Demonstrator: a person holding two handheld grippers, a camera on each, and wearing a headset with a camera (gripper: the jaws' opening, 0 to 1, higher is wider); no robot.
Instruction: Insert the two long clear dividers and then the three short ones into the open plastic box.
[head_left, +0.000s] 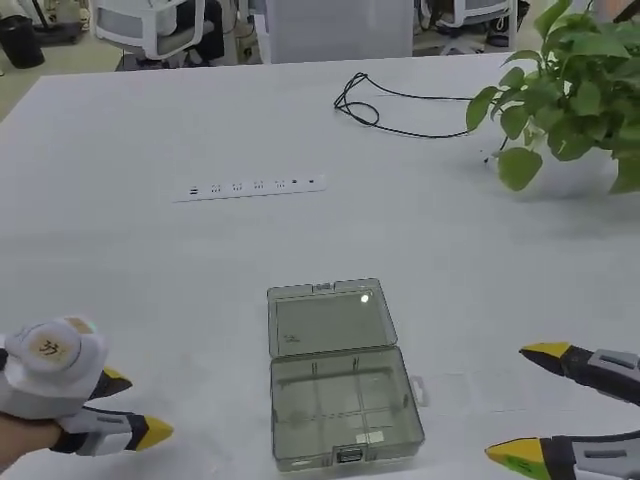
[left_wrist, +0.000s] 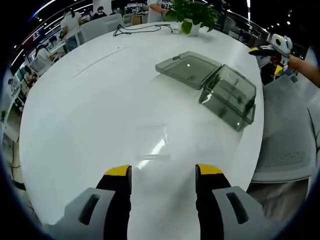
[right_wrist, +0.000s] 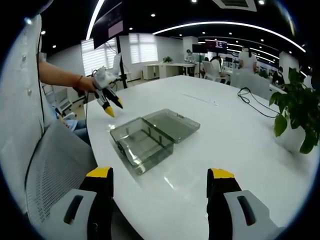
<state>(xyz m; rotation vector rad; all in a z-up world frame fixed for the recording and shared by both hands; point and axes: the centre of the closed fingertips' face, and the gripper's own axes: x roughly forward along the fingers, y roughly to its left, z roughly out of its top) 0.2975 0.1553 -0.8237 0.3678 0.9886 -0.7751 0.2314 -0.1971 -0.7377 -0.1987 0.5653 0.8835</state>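
Holds the left gripper (head_left: 140, 406) low at the near left of the white table (head_left: 150, 280), jaws spread apart and gripping nothing. Holds the right gripper (head_left: 528, 402) at the near right, likewise released, with only air between the yellow tips. Flanks the open plastic box (head_left: 300, 458) with them, one on each side, both well apart from it.

Has the box resting at the near middle of the table, smoky and see-through, with its lid (head_left: 330, 318) folded back flat on the far side. Shows thin clear walls (head_left: 340, 411) crossing inside the base and splitting it into compartments; cannot tell how many.

Shows, in the left gripper view, a faint clear sheet (left_wrist: 152, 142) lying flat on the table just ahead of the open jaws, left of the box; cannot tell whether it is a divider.

Leaves a white power strip (head_left: 250, 187) farther back on the table, beyond the lid. Has a black cable (head_left: 400, 105) looped at the far side, with a potted plant (head_left: 570, 95) at the far right.
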